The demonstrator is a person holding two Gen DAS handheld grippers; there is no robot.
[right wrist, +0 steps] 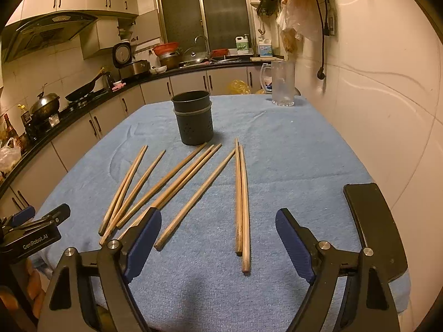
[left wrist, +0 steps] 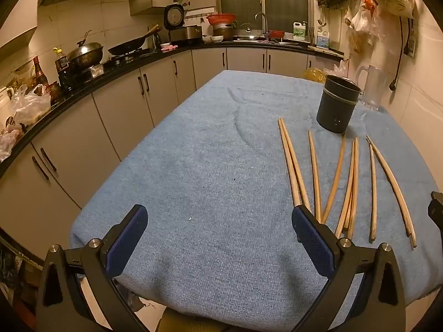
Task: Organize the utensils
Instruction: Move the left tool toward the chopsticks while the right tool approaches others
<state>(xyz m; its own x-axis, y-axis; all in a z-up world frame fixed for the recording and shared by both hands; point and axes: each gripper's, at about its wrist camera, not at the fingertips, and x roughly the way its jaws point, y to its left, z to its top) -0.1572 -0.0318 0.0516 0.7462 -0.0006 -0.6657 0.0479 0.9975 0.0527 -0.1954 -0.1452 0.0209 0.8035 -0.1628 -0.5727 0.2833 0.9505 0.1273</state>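
Wooden chopsticks [right wrist: 177, 185] fanned loose across the blue-clothed tabletop [right wrist: 290, 166], tips toward the dark perforated holder [right wrist: 193, 121] standing at 12 o'clock of the spread. Both jaws wide and empty: right hand-held gripper [right wrist: 218, 242] low over the rightmost pair [right wrist: 241, 207], left hand-held gripper [left wrist: 218, 236] over bare cloth with the sticks at its 2 o'clock. Likely light, stiff, smooth and prone to rolling; best pinched crosswise at mid-length.

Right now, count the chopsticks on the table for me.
9 chopsticks, all on the blue cloth before the dark holder: a left pair, two converging, a close pair, a single, a right pair. Tight pairs may hide another.
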